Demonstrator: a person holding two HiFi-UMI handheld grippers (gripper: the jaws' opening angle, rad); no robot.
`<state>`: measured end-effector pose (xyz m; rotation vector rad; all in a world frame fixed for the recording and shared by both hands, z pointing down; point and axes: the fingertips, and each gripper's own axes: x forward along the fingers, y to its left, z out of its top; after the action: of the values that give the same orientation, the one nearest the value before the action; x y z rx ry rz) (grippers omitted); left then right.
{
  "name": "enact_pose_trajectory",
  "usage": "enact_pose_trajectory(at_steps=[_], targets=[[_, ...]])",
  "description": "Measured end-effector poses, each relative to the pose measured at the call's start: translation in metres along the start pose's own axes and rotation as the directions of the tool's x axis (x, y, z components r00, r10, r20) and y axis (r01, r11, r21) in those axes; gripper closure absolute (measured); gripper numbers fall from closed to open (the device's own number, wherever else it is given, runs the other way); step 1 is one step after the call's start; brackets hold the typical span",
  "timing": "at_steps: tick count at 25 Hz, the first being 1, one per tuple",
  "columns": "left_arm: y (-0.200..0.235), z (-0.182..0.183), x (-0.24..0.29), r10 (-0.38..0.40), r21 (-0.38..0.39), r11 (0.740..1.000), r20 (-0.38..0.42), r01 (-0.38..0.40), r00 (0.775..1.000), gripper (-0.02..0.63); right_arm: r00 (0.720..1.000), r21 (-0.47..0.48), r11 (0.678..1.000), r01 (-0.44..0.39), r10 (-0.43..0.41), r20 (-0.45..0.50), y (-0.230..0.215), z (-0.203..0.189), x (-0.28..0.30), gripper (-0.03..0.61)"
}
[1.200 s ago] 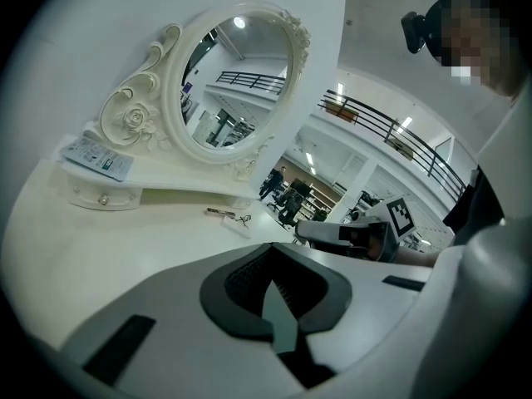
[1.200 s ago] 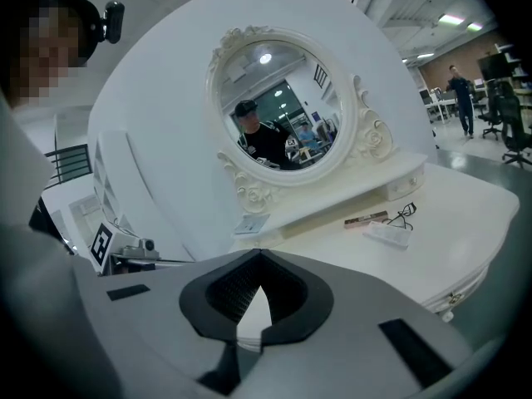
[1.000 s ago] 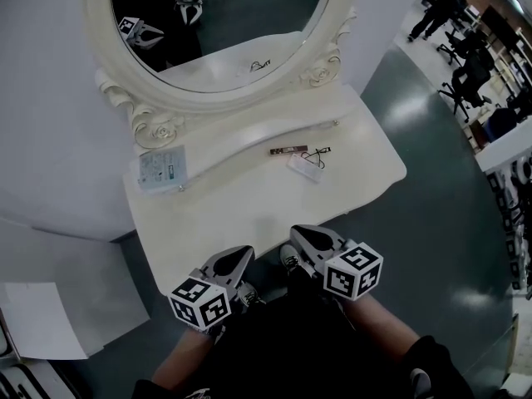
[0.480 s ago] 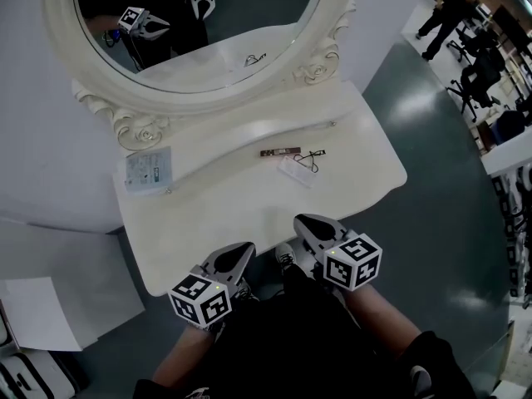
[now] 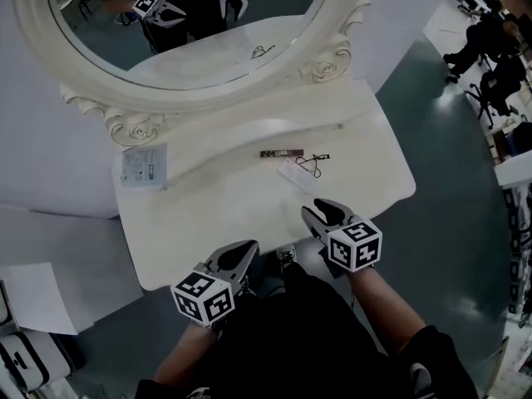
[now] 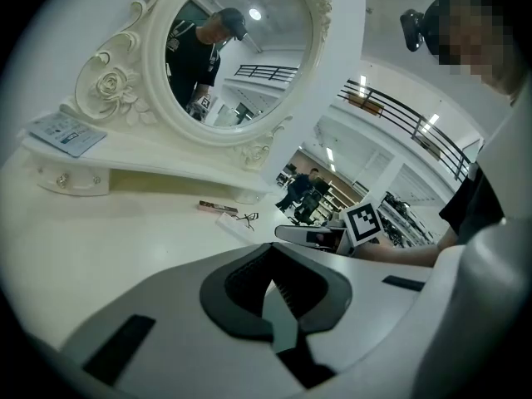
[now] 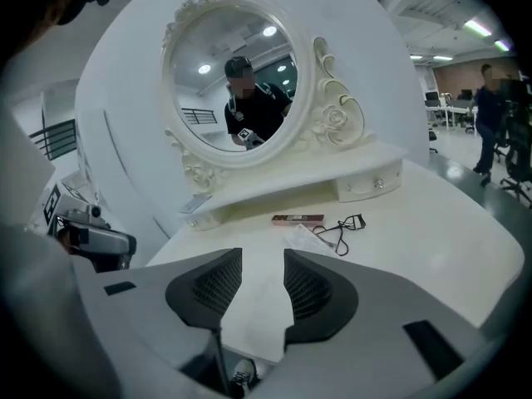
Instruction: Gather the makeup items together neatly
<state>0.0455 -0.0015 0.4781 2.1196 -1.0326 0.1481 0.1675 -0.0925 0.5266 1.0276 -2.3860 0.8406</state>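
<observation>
White vanity table (image 5: pixel 233 214), grey-green floor (image 5: pixel 449 140)

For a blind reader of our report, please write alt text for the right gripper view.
The right gripper, whose dark ribbed fingers have just been opening with nothing between them, points over a white dressing table. Ahead lie a slim brown makeup stick, a black wire eyelash curler and a flat white packet, before an ornate cream oval mirror.

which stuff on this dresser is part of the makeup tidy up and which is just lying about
Job in hand: brown makeup stick, eyelash curler, white packet (probably).
Just lying about: leaflet, oval mirror.
</observation>
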Motion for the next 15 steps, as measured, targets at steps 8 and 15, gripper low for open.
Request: enact_pose_trajectory(at_steps=[8, 15], targets=[[0.006, 0.003, 0.015, 0.071, -0.035, 0.997, 0.012, -0.07, 0.997, 0.606, 0.992, -0.112, 0.993, 0.028, -0.041, -0.116, -0.056, -0.013, 0.028, 0.355], [0.012, 0.0, 0.019, 0.129, -0.083, 0.988, 0.028, -0.127, 0.991, 0.606, 0.978, -0.24, 0.971, -0.008, -0.043, -0.206, -0.077, -0.025, 0.057, 0.337]])
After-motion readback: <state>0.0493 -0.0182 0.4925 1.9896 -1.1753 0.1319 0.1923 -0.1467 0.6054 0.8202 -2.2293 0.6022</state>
